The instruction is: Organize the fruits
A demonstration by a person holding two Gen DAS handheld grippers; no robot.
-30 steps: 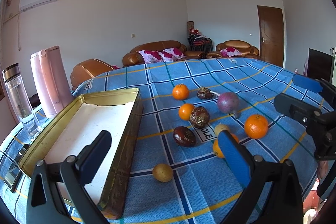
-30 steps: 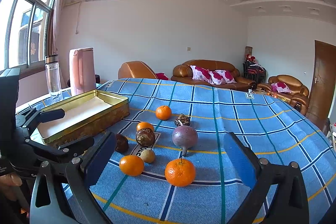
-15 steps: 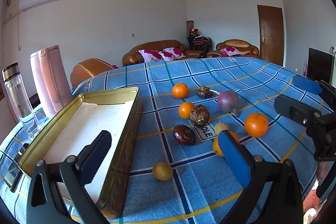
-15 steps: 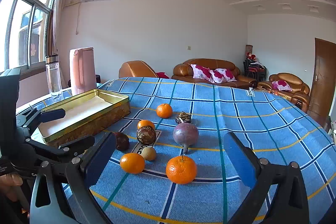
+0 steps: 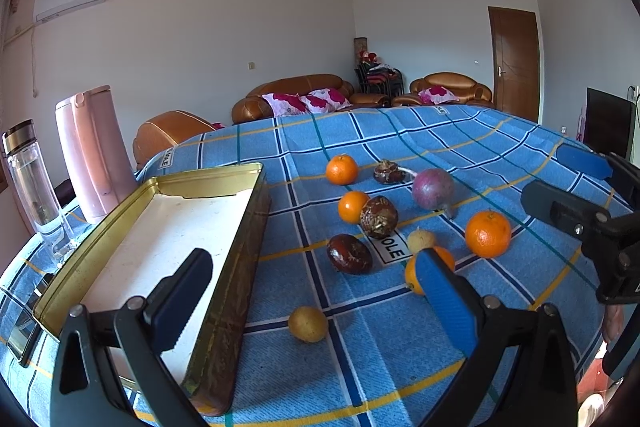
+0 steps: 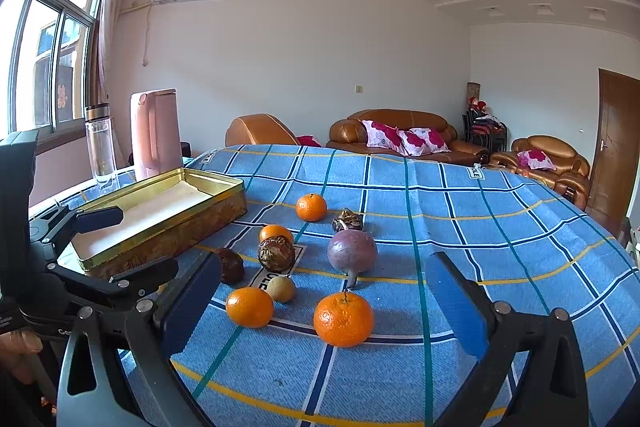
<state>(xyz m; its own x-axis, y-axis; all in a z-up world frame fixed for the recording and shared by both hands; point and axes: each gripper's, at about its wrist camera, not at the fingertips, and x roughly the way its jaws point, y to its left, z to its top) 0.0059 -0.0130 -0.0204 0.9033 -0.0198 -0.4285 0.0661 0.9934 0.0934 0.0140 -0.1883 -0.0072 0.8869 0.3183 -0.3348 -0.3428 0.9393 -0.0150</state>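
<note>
Several fruits lie loose on the blue checked cloth: oranges, a purple round fruit, dark brown fruits and a small yellow fruit. An empty gold tin tray stands to their left. My left gripper is open and empty, above the tray's near corner and the yellow fruit. My right gripper is open and empty, its jaws on either side of the nearest oranges and short of them.
A pink jug and a clear bottle stand behind the tray at the table's left edge. The right gripper shows at the right of the left wrist view. Sofas and a door stand beyond the table.
The right wrist view has crept slightly closer to the fruits. The left gripper has barely moved. Both grippers stay open.
</note>
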